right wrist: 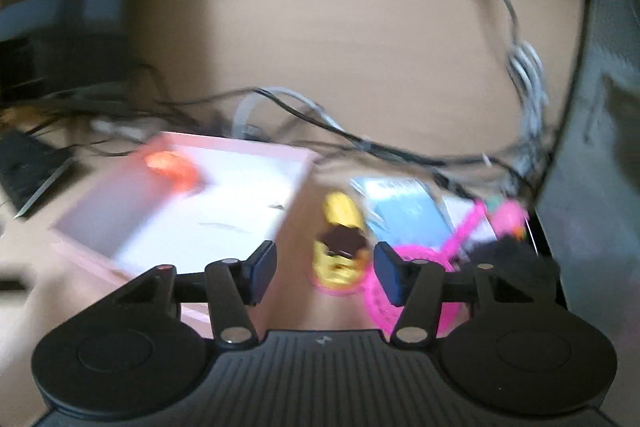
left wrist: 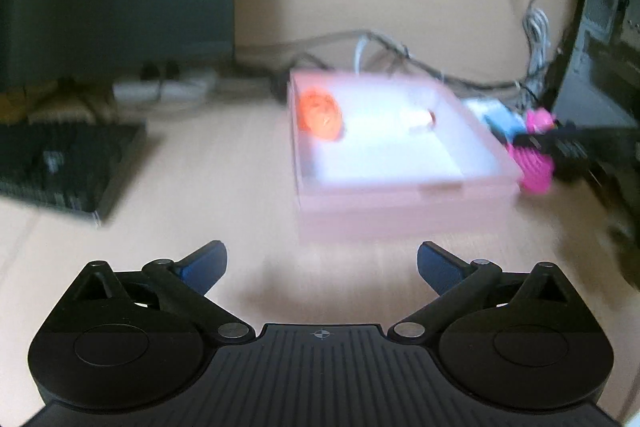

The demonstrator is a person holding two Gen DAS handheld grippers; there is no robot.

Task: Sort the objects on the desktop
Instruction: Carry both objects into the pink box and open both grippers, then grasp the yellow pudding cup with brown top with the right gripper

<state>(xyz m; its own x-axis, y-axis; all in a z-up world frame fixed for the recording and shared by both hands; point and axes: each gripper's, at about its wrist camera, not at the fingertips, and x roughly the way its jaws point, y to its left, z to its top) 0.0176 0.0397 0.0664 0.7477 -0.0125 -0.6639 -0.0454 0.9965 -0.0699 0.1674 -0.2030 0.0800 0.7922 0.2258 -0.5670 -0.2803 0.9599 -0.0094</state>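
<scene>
A pink tray [left wrist: 404, 205] sits on the desk ahead of my left gripper [left wrist: 322, 265], which is open and empty. In the tray lie an orange object [left wrist: 320, 113] and a small white item [left wrist: 420, 118]. In the right wrist view the tray [right wrist: 132, 183] is at the left, with the orange object [right wrist: 174, 167] in it. My right gripper [right wrist: 326, 271] is open above a yellow toy [right wrist: 340, 239] that lies beside the tray. A pink plastic object [right wrist: 404, 267] and a blue packet [right wrist: 404, 211] lie to the right. Both views are blurred.
A black keyboard [left wrist: 60, 167] lies at the left. Cables [left wrist: 400, 55] and a power strip [left wrist: 164, 87] run along the back wall. A dark computer case [left wrist: 600, 39] stands at the right. Pink and blue items [left wrist: 532, 147] lie beside the tray.
</scene>
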